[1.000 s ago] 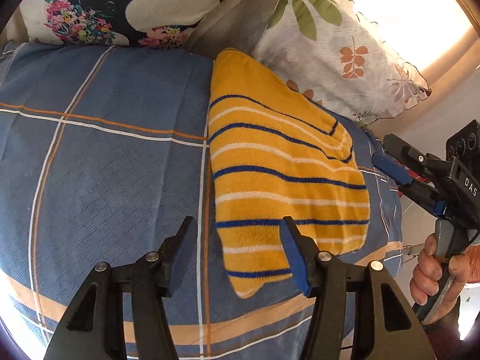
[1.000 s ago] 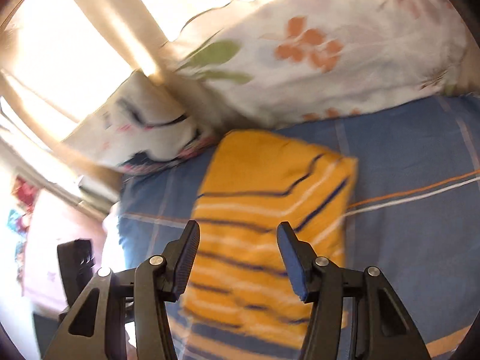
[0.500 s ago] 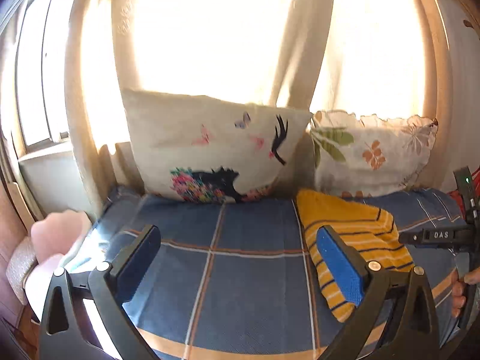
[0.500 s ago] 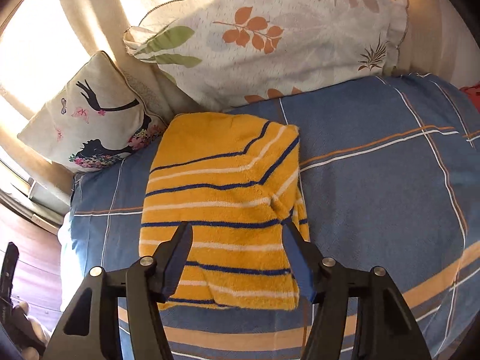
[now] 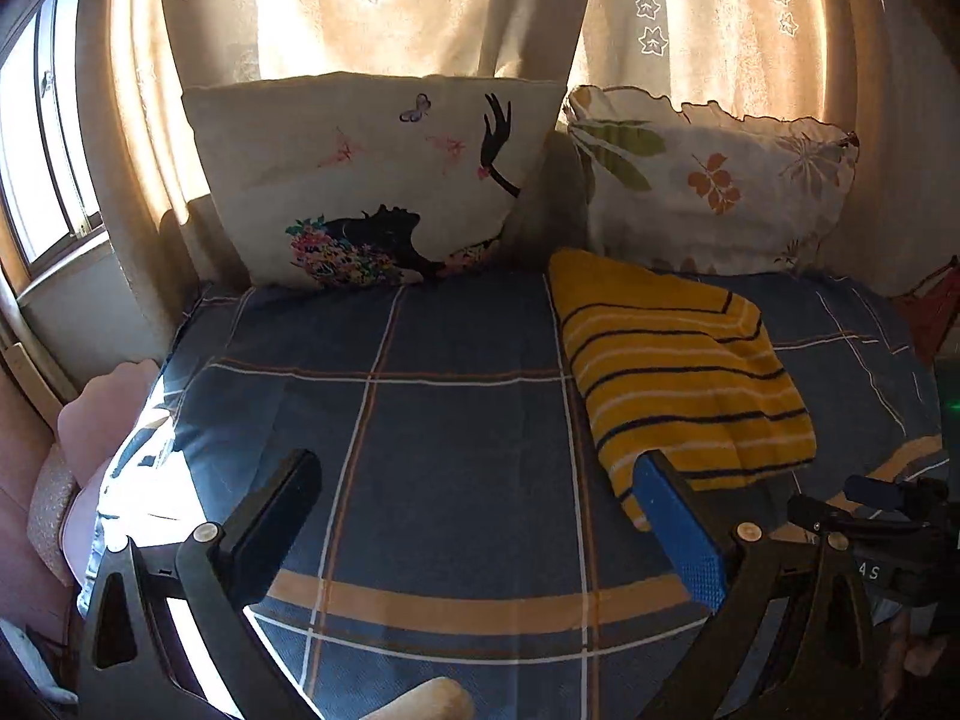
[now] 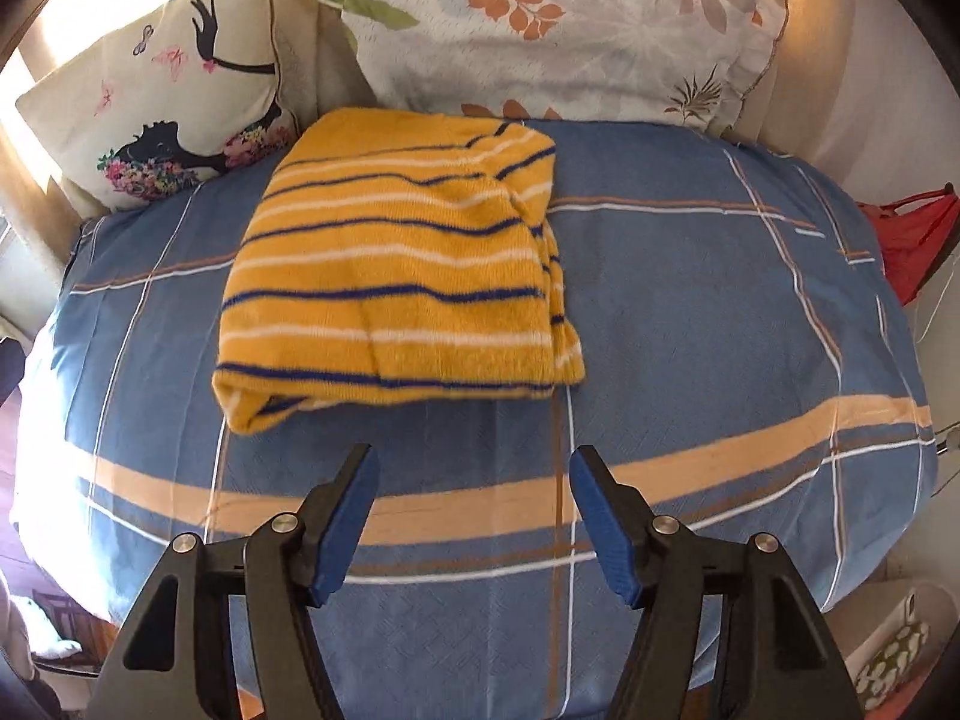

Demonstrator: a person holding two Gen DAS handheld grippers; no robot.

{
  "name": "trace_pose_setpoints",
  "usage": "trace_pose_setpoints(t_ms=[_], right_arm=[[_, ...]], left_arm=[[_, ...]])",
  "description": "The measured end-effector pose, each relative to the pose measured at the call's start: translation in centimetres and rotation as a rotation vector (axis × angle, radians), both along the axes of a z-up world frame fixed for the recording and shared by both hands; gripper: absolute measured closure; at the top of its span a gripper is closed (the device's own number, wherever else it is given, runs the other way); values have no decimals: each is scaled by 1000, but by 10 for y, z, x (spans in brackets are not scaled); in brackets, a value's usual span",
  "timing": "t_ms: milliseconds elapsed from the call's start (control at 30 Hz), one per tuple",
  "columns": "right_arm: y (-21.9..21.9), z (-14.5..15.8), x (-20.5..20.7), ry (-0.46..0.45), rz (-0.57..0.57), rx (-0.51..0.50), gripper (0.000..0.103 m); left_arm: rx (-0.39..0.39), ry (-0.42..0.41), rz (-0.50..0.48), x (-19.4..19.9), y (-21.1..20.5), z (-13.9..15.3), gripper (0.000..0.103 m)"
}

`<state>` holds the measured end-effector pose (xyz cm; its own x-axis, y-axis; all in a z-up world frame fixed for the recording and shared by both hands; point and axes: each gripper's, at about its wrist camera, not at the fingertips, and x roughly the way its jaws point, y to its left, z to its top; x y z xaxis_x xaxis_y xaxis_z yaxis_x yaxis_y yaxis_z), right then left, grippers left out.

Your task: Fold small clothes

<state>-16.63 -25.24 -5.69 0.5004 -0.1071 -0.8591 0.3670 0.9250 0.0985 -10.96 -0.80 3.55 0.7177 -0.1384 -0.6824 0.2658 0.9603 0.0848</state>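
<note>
With both my left gripper (image 5: 480,498) and right gripper (image 6: 471,495) spread and empty, the folded yellow striped terry garment (image 6: 396,276) ahead could unfold if I snag its loose near corner

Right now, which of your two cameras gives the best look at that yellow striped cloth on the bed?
The right wrist view: the folded yellow striped cloth lies near centre, whole and unobstructed. In the left wrist view it sits off to the right, foreshortened, its near corner hidden behind a finger.
</note>
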Motion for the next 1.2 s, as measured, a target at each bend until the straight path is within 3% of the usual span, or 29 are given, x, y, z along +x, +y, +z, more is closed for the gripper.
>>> trace_pose_setpoints(t_ms=[200,400,567,1200], right_arm=[[-1,-22,-25,47,29,28,32],[-4,-17,-41,25,113,-72,28],[-12,-18,-51,25,140,-81,28],[-14,-23,-55,11,211,-79,27]], left_arm=[[3,74,19,-34,-24,-13,0],[16,122,30,-55,-51,-20,0],[22,124,36,-71,-68,-20,0],[31,190,77,-77,-80,-31,0]])
